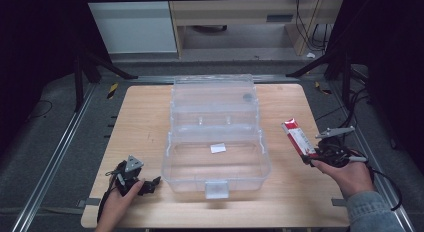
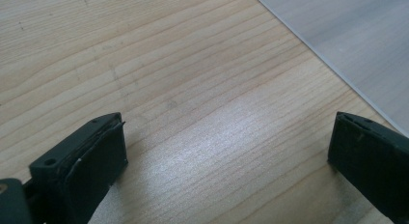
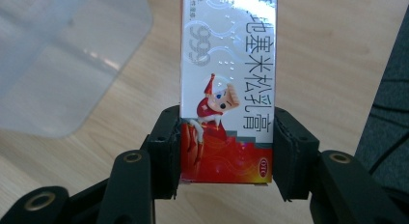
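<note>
Your right gripper (image 1: 311, 154) clamps red-and-white carton (image 1: 298, 137) by lower end, both pads pressed on its sides in right gripper view (image 3: 226, 79). Carton points away from you, up off wooden table (image 1: 145, 122), just right of clear plastic box (image 1: 216, 164). Box sits mid-table, lid (image 1: 214, 94) thrown back, small white slip (image 1: 218, 148) lying inside. Your left gripper (image 1: 150, 184) rests low near table's front left corner, jaws wide apart, bare wood between them (image 2: 226, 151).
</note>
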The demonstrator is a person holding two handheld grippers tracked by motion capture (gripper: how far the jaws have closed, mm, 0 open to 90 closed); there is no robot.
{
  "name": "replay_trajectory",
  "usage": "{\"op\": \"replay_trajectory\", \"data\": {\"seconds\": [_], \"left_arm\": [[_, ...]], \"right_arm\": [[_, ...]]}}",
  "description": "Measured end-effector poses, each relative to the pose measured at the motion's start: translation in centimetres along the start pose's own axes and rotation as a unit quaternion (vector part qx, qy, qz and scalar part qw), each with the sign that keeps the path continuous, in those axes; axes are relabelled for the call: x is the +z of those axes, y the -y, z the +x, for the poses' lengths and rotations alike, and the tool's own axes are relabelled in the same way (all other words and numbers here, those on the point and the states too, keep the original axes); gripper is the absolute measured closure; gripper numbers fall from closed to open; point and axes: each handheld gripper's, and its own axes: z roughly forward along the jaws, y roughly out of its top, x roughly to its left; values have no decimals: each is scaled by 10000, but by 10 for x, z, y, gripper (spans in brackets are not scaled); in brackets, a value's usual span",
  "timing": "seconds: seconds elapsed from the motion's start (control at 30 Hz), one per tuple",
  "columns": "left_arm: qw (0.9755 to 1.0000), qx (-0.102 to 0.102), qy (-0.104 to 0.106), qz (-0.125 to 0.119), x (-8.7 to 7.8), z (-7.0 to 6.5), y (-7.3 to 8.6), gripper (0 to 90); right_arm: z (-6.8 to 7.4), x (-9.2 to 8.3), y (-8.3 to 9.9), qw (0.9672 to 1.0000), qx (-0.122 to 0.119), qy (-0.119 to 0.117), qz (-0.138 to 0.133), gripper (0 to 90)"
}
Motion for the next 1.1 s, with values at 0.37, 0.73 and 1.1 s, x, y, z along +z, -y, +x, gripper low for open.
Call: {"op": "replay_trajectory", "data": {"seconds": [0.37, 0.73, 1.1], "left_arm": [[10000, 0, 0, 0, 0, 0, 0, 0], [10000, -11, -8, 4, 0, 0, 0, 0], [10000, -39, -7, -23, 1, 0, 0, 0]], "right_arm": [[15, -22, -47, 9971, -372, -235, -624, 517], [38, -34, -102, 9918, -916, -490, -744, 517], [80, -19, -138, 9834, -1618, -651, -505, 518]]}}
